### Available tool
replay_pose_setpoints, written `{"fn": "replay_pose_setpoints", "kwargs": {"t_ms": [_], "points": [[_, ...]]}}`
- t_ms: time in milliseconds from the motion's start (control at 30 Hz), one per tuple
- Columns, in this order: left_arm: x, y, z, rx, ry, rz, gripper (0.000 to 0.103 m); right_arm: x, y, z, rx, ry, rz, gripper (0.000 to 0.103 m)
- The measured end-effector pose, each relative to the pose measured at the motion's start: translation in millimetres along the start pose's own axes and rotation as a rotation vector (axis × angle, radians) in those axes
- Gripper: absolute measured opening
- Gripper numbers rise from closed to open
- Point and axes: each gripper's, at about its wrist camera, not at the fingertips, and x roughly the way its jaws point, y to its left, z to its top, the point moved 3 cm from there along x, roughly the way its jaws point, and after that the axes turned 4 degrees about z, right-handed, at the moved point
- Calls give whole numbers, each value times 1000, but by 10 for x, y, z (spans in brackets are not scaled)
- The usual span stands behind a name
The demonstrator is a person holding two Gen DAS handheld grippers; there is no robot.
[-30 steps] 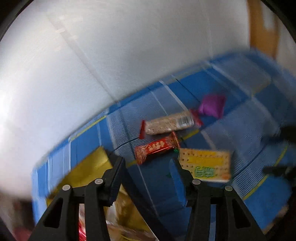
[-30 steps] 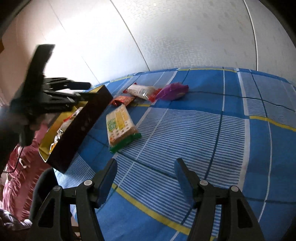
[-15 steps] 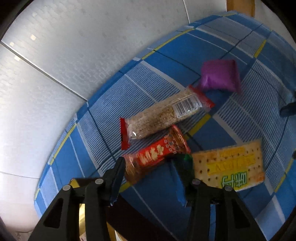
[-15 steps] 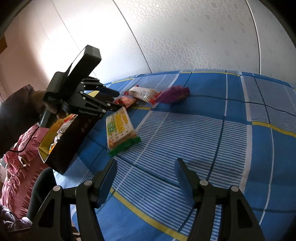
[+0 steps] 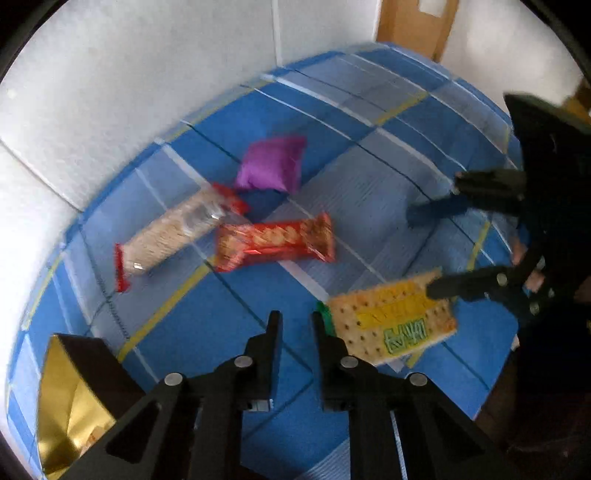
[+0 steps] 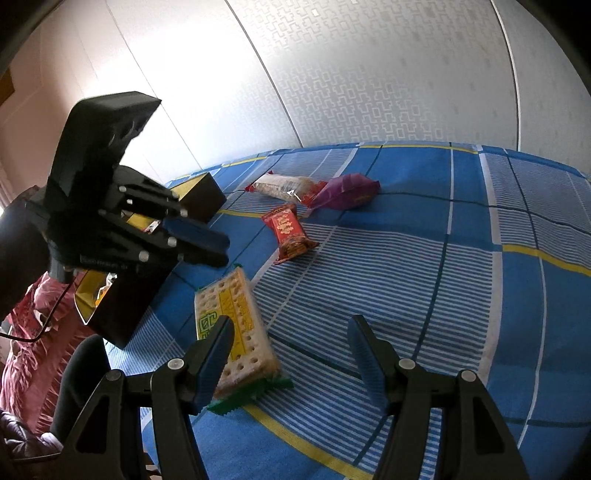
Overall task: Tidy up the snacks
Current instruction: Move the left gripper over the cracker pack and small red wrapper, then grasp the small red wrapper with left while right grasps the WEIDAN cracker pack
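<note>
While flat, cracker pack lengthwise toward wall.

I am working in a home, likely a bedroom. A bed sheet in blue plaid with white stripes and yellow lines spreads out beneath me. Pale patterned wallpaper covers the wall behind it, and a wooden door stands in the corner.

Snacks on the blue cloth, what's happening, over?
Left tool closing on nothing; right tool open, empty. Four snacks loose on cloth, cracker pack nearest, box beside it. Nothing in the way.
</note>
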Motion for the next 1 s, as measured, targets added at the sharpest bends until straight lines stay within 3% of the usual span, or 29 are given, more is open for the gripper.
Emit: {"fn": "replay_pose_setpoints", "kwargs": {"t_ms": [33, 100, 133, 200, 433, 567, 667, 967, 1000], "points": [[-10, 54, 19, -14, -4, 18, 25, 0, 1, 1, 1, -1, -2, 65], [-3, 178, 65, -78, -12, 33, 45, -12, -19, 5, 8, -7, -22, 65], [11, 242, 95, -138, -11, 29, 50, -25, -41, 8, 16, -12, -33, 65], [74, 341, 145, -287, 15, -28, 52, -58, -114, 23, 47, -28, -49, 65], [262, 225, 262, -630, 85, -119, 55, -102, -224, 50, 94, -51, -71, 65], [302, 274, 271, -825, 83, -54, 61, -93, -220, 47, 90, -50, -74, 65], [317, 226, 303, -836, 84, 57, 61, -97, -221, 51, 91, -51, -73, 65], [443, 77, 502, -867, 73, 113, 60, -96, -205, 25, 76, -50, -81, 65], [448, 66, 509, -853, 72, 118, 53, -100, -201, 20, 75, -51, -82, 65]]}}
